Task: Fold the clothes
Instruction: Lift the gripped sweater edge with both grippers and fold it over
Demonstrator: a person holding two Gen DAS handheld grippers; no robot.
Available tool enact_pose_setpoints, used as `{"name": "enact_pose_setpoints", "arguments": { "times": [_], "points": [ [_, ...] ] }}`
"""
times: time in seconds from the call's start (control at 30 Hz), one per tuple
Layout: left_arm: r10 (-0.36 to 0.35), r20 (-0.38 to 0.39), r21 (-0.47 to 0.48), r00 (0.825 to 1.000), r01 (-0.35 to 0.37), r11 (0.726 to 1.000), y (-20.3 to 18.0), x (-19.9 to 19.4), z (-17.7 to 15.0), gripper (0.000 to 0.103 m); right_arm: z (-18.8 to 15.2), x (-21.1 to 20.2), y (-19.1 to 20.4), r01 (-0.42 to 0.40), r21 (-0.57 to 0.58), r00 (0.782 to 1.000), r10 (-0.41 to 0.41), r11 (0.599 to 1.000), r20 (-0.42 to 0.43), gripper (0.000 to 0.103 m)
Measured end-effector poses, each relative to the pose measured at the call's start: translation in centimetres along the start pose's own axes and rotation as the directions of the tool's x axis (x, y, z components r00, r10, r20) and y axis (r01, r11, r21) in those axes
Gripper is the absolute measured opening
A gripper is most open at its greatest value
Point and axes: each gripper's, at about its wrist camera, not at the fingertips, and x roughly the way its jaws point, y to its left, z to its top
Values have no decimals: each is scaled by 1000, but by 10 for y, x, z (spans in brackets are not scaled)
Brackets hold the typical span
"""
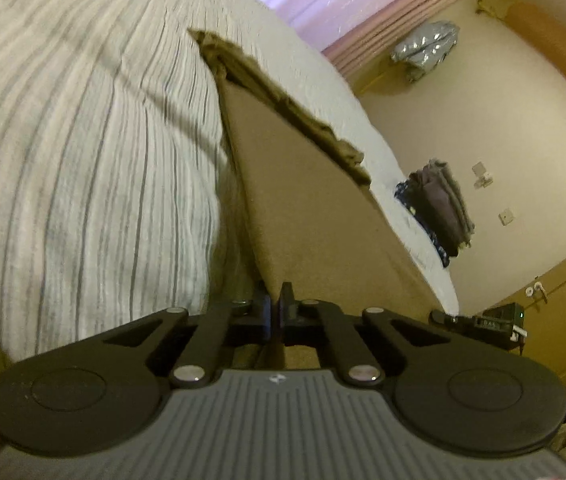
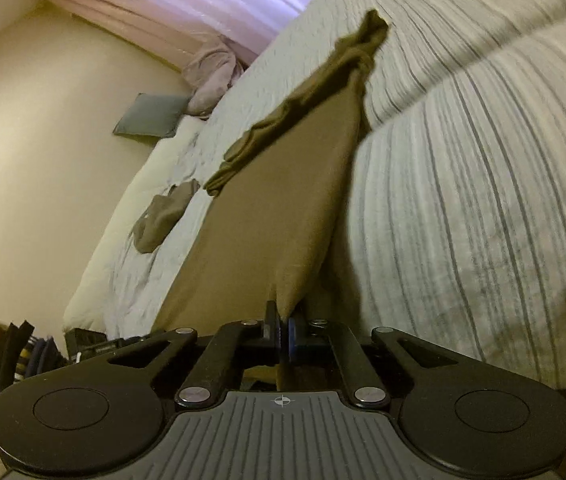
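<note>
Left tool: clamped on near edge of brown cloth.
Right tool: pinching cloth's other corner.
Cloth: stretched over striped bed, toward 12 o'clock.

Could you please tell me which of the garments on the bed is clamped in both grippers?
The brown garment; the small grey-brown one lies loose on the bed.

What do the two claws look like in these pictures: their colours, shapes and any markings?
The left claw and the right claw look alike: black linkage arms with silver round rivets, two large round black discs at the sides, and a grey ribbed plate in the middle with a small white crosshair mark. The right claw shows a blue pad on one finger. No sleeves or hands are visible.
</note>
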Motion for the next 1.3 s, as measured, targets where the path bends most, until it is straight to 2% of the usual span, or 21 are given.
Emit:
{"name": "enact_pose_setpoints", "arguments": {
  "times": [0.13, 0.3, 0.53, 0.67, 0.77, 0.83, 0.97, 1.17, 1.3],
  "points": [
    [-15, 43, 13, 999, 15, 1000, -10, -11, -6, 1, -6, -24, 8, 18, 10, 999, -18, 1000, 27, 2],
    [-45, 84, 32, 995, 42, 999, -22, -32, -19, 1, -15, -44, 30, -1, -24, 998, 2, 1000, 61, 2],
    [-67, 106, 21, 992, 65, 998, -38, -74, -65, 1, -48, -79, 54, 2, -64, 998, 2, 998, 64, 2],
    [-59, 98, -45, 993, 64, 997, -37, -86, -96, 1, -78, -95, 58, 12, -37, 999, -11, 999, 39, 2],
    [-55, 108, -101, 993, 66, 993, -33, -87, -103, 1, -88, -96, 55, 24, 8, 1000, -24, 1000, 18, 2],
    [-70, 120, -115, 990, 84, 990, -33, -86, -97, 1, -87, -94, 53, 24, 30, 1000, -25, 999, 17, 2],
    [-108, 147, -122, 983, 127, 984, -37, -82, -66, 1, -61, -88, 61, 6, 15, 999, -7, 1000, 32, 2],
    [-152, 164, -187, 975, 182, 965, -29, -52, 15, 1, 15, -63, 69, -37, 16, 997, 36, 999, 62, 2],
    [-159, 150, -273, 976, 196, 942, -9, -5, 82, 2, 75, -24, 63, -29, 34, 998, 27, 999, 64, 2]
  ]
}}
